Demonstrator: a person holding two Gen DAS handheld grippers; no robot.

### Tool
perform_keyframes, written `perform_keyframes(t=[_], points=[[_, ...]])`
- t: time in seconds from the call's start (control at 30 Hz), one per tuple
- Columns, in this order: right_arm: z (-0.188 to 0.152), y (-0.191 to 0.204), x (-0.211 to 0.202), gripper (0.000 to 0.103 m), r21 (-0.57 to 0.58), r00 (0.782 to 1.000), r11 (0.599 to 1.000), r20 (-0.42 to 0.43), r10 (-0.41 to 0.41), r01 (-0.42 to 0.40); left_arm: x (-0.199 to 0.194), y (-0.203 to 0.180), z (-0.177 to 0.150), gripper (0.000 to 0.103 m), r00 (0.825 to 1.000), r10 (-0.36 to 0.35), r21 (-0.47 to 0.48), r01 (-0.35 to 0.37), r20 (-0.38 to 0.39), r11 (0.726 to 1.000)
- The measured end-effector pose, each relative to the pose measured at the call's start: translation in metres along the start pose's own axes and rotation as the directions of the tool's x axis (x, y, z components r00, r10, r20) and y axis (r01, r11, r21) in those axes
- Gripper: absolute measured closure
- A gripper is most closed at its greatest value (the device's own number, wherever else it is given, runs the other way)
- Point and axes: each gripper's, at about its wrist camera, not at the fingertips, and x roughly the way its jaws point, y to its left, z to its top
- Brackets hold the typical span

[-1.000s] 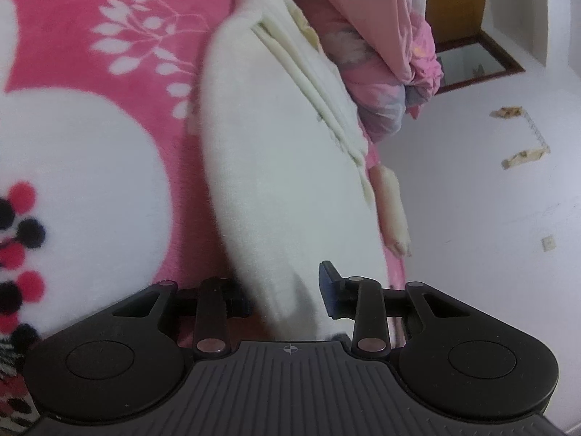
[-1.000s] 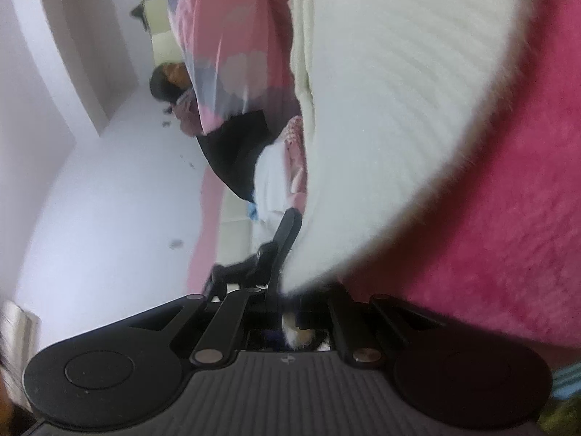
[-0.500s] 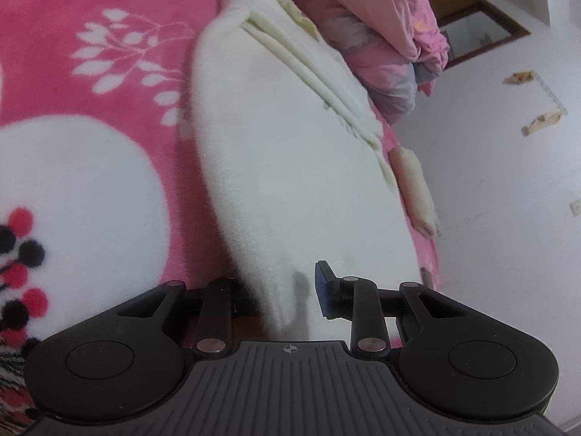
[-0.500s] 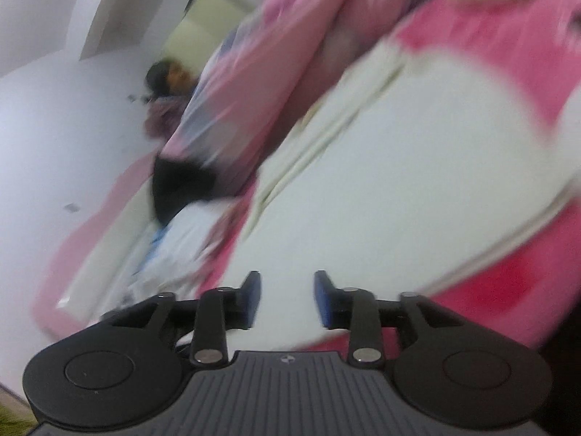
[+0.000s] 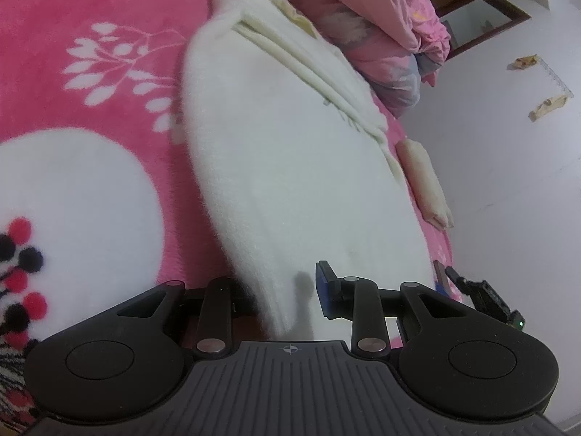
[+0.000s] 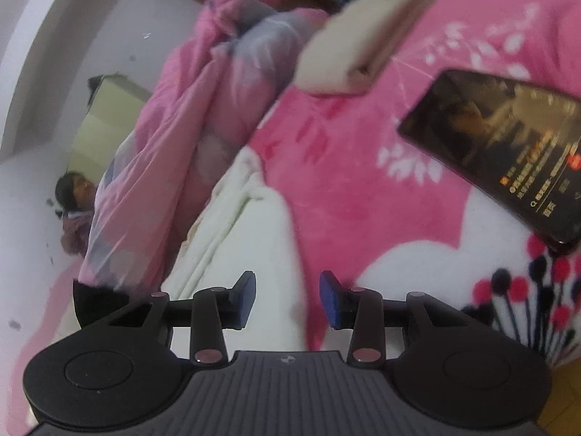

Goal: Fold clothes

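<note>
1. Garment (image 5: 290, 167), white and fluffy, lies folded on your pink bed (image 5: 120, 11).
2. Your left hand-held gripper (image 5: 287, 294) pinches its near edge.
3. Your right hand-held gripper (image 6: 287, 299) hovers above it, parted and empty.

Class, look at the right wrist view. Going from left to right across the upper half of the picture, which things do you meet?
Pink quilt → folded cream cloth → phone, lying screen-up on the pink blanket.

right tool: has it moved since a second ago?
Yes. The right tool let go of the white garment and swung away toward the phone side of the pink blanket; its pads now stand apart, empty.
</note>
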Motion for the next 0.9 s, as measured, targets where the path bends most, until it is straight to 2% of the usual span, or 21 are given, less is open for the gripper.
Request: perform_keyframes(t=[0.13, 0.53, 0.67, 0.9], points=[[-0.003, 0.000, 0.011, 0.062, -0.023, 1.000, 1.000, -0.027, -0.009, 0.008, 0.001, -0.002, 0.000, 0.074, 1.000, 0.010, 0.018, -0.010, 0.000, 1.000], [-0.024, 0.022, 0.001, 0.062, -0.112, 0.988, 0.994, -0.149, -0.027, 0.010, 0.002, 0.002, 0.001, 0.074, 1.000, -0.007, 0.015, 0.007, -0.007, 1.000], [-0.032, 0.023, -0.003, 0.062, -0.101, 0.981, 0.995, -0.193, -0.010, -0.010, 0.001, 0.003, 0.001, 0.074, 1.000, -0.015, 0.014, 0.015, -0.009, 1.000], [-0.028, 0.024, 0.005, 0.063, -0.089, 0.977, 0.996, -0.214, 0.010, -0.030, 0.000, 0.004, 0.000, 0.074, 1.000, -0.023, 0.021, 0.024, -0.010, 1.000]])
